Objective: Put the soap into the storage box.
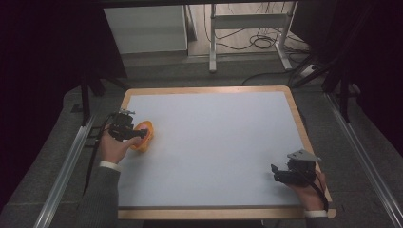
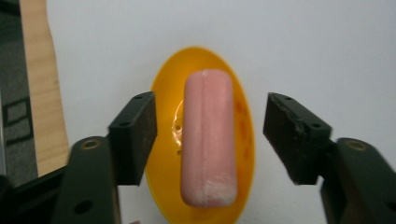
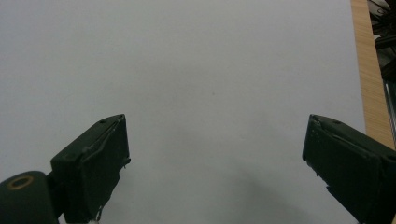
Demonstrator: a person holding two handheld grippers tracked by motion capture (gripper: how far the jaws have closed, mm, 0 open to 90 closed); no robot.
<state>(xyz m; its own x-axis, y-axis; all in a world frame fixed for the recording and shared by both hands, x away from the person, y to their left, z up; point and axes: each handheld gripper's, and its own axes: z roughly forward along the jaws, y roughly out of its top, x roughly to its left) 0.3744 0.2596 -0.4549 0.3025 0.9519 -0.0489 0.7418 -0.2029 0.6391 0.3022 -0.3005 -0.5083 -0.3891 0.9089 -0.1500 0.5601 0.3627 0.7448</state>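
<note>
The high view looks forward and down from above the near edge, taking in the whole table [image 1: 209,147]. The left gripper view looks steeply down, close over an orange bowl [image 2: 163,186] near the table's left edge. The right gripper view faces close across bare tabletop. All share the pale tabletop.
</note>
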